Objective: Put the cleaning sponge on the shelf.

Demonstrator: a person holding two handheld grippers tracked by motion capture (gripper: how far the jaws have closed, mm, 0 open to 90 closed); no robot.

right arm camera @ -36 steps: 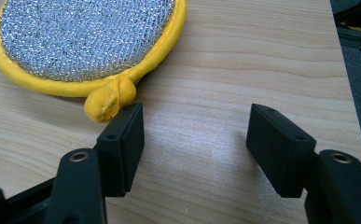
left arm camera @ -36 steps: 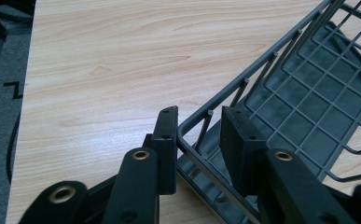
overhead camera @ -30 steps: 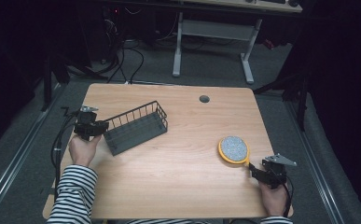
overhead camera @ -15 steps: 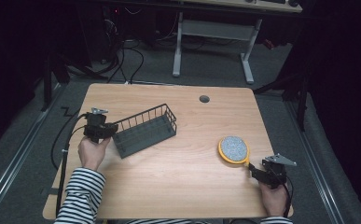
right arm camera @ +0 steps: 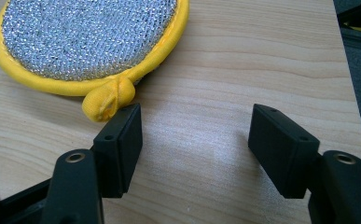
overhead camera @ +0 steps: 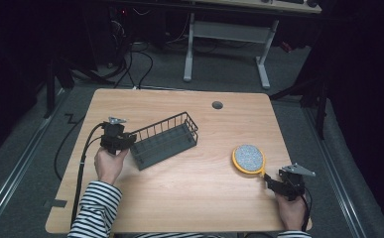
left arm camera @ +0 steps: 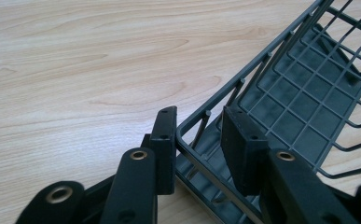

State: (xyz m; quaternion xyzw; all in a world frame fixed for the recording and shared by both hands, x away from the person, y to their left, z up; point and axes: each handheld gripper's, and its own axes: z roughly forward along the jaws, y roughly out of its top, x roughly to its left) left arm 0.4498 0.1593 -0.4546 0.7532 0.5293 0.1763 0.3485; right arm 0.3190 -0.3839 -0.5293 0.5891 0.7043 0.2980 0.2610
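Table (overhead camera: pixel 189 198) is the work area; the wire basket (overhead camera: pixel 164 141) sits approx 10 o'clock of centre, skewed, its near-left corner toward the left gripper (overhead camera: pixel 125 142). That gripper is nipped narrow on the basket's rim wire, probably because a corner grip lets the whole basket be dragged w/o lifting. Round yellow-edged scrubber (overhead camera: pixel 248 158) lies flat at approx 4 o'clock, with the right gripper (overhead camera: pixel 269 181) just off its 5 o'clock edge, jaws wide and holding nothing, likely waiting its turn. The left gripper view gives the rim wire between the pads (left arm camera: pixel 165 135), too small to tell from the high view. The right gripper view gives the scrubber's little loop (right arm camera: pixel 108 100) touching or just clear of one pad (right arm camera: pixel 122 140).
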